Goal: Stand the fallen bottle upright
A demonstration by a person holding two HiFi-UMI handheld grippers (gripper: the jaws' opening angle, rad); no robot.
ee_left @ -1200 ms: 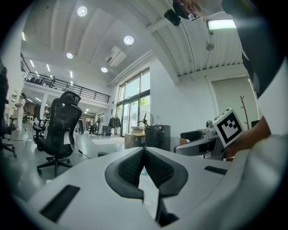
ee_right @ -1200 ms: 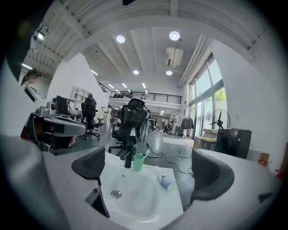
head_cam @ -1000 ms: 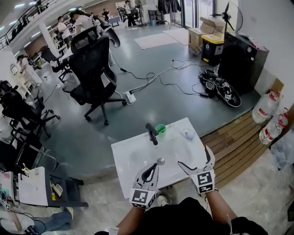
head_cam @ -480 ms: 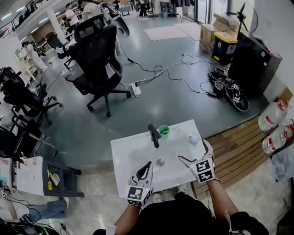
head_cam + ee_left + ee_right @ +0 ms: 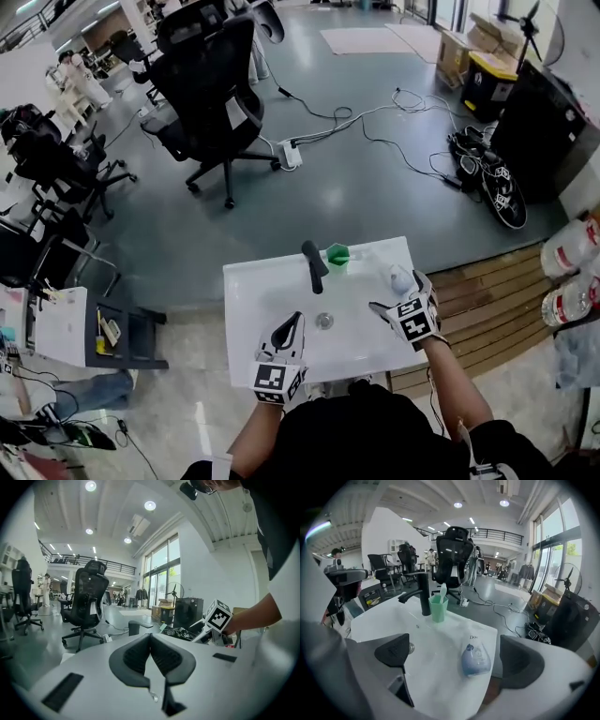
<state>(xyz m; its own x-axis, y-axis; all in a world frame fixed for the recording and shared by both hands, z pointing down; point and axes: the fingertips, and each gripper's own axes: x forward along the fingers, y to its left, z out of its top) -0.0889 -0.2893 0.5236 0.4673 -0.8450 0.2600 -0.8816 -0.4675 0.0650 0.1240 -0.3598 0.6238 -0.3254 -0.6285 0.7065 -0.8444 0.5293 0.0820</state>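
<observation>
The fallen bottle (image 5: 398, 277) is white and blue. It lies on its side on the right part of the white sink top (image 5: 253, 291). In the right gripper view the bottle (image 5: 476, 656) lies just ahead, between the two spread jaws. My right gripper (image 5: 398, 293) is open beside the bottle and holds nothing (image 5: 457, 654). My left gripper (image 5: 294, 322) is shut and empty, left of the drain (image 5: 324, 321). Its closed pads meet in the left gripper view (image 5: 151, 637).
A black faucet (image 5: 314, 265) and a green cup (image 5: 337, 255) holding a toothbrush stand at the sink's back edge. Wooden decking (image 5: 487, 300) and large water jugs (image 5: 567, 248) lie to the right. Office chairs (image 5: 216, 84) and floor cables (image 5: 412, 103) are beyond.
My right gripper has moved forward to the bottle. My left gripper has drawn back left of the drain. The head view has tilted further down.
</observation>
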